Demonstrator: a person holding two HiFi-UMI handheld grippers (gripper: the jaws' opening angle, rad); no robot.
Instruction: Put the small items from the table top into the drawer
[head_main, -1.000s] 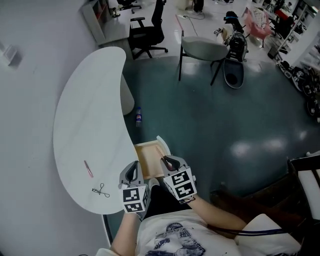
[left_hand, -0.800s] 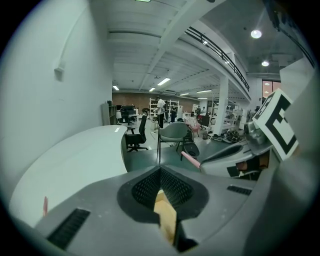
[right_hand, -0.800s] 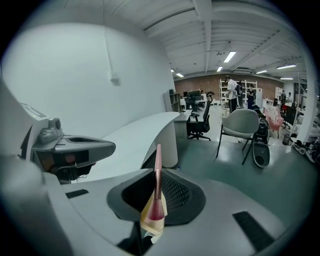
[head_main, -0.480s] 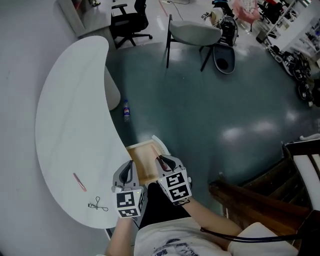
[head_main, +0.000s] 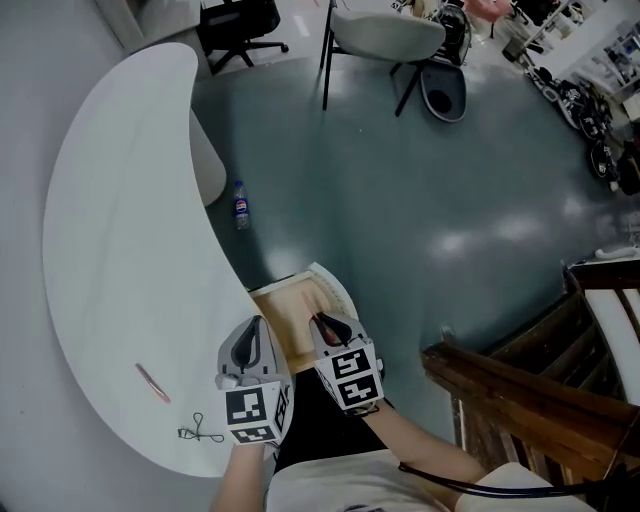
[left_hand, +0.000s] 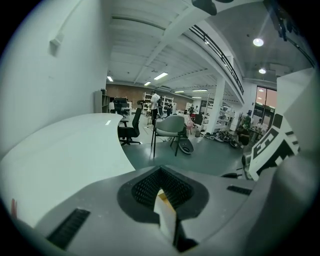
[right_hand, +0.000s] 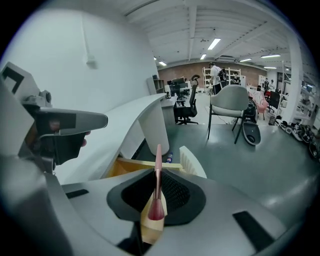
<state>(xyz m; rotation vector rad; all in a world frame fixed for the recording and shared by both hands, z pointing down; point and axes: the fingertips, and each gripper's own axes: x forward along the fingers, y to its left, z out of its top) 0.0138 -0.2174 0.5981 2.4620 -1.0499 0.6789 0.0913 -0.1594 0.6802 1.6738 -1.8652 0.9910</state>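
right claw (right_hand: 155, 201) clenched on a thin pink stick (right_hand: 158, 170); the stick is pinched near its rounded lower end, and the rest runs up and forward past the tips, roughly in line with the jaws. i judge that grip is meant to let it slide off lengthwise once the jaws part. straight ahead and below the stick's free end lies the open drawer (right_hand: 131, 164), its wooden bottom bare where i can see it. the stick is over the drawer's near edge, not yet inside. the drawer pulls out from under the near right edge of the curved white table (head_main: 110, 220), so the claw comes at it from the near side, tilted down. left claw (left_hand: 167, 220) is closed with nothing between its pads. it hangs just left of the drawer, over the table's near edge, apart from the right one. on the table top, to the near left and well apart from both claws, lie a second pink stick (head_main: 152, 382) and a small wire-looped tool (head_main: 200, 433), both yet to go in.
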